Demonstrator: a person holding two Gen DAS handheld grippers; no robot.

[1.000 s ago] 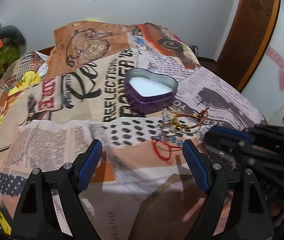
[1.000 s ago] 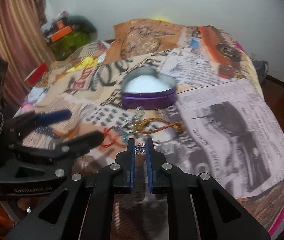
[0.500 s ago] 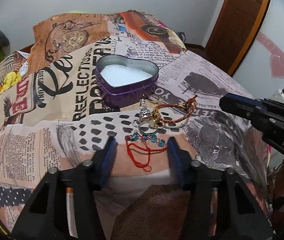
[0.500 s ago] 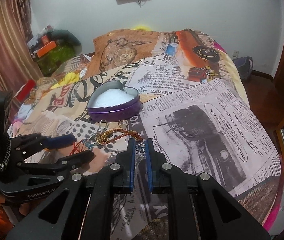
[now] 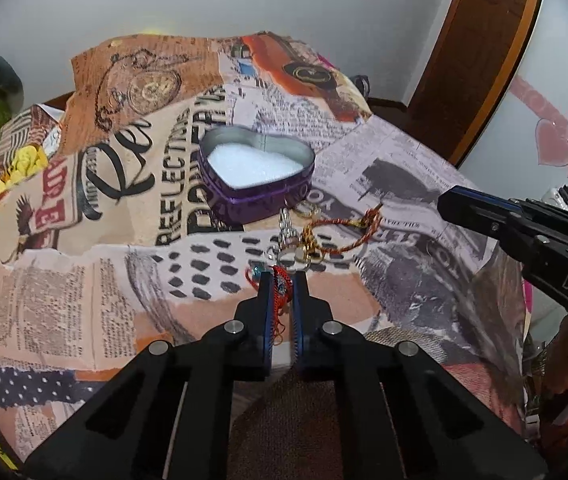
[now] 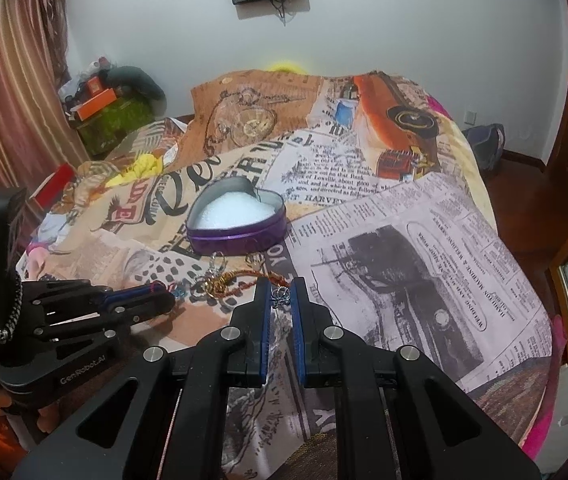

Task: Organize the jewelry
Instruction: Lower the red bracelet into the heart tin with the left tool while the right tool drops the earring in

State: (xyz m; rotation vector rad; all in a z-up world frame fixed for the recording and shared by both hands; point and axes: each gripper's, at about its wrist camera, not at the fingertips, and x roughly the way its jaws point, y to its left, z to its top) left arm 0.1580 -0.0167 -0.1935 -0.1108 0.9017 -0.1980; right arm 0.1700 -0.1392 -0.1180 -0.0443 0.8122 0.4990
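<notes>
The left gripper (image 5: pixel 282 286) pinches the limp, light red cord bracelet (image 5: pixel 279 280) between its fingers, while the right gripper (image 6: pixel 281 296) grips a tiny charm (image 6: pixel 279 295) at its tips.

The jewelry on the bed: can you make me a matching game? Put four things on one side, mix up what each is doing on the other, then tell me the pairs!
Things:
1. red string bracelet
2. small silver charm
3. heart tin
4. gold and red cord bracelet

States:
A. lies loose on the bedspread in front of the tin
B. pinched in the left gripper
C. open, white inside, no jewelry in it
D. pinched in the right gripper

Pairs: 1-B, 2-D, 3-C, 4-A
</notes>
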